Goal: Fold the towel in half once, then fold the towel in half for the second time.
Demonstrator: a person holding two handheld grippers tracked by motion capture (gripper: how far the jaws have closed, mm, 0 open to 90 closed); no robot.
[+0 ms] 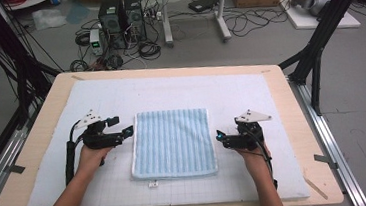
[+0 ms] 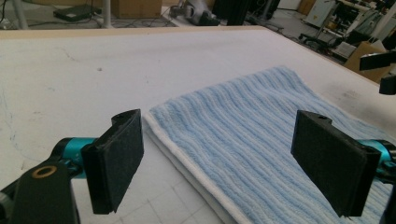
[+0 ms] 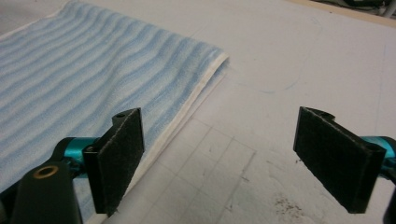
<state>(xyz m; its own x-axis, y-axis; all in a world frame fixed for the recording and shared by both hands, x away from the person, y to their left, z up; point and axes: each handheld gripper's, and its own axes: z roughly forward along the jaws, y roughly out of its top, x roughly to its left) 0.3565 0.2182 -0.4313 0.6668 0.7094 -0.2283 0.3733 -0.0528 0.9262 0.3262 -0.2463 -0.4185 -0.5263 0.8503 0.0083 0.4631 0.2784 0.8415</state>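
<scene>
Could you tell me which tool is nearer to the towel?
Left. The left tool sits right at the towel's left edge; the right tool is slightly off its right edge.

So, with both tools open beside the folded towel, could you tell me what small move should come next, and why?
Probably ease each tool inward and down onto its nearest edge of the blue towel. The left tool and right tool flank it, jaws wide open and holding nothing, and the towel lies flat, ungripped.
</scene>
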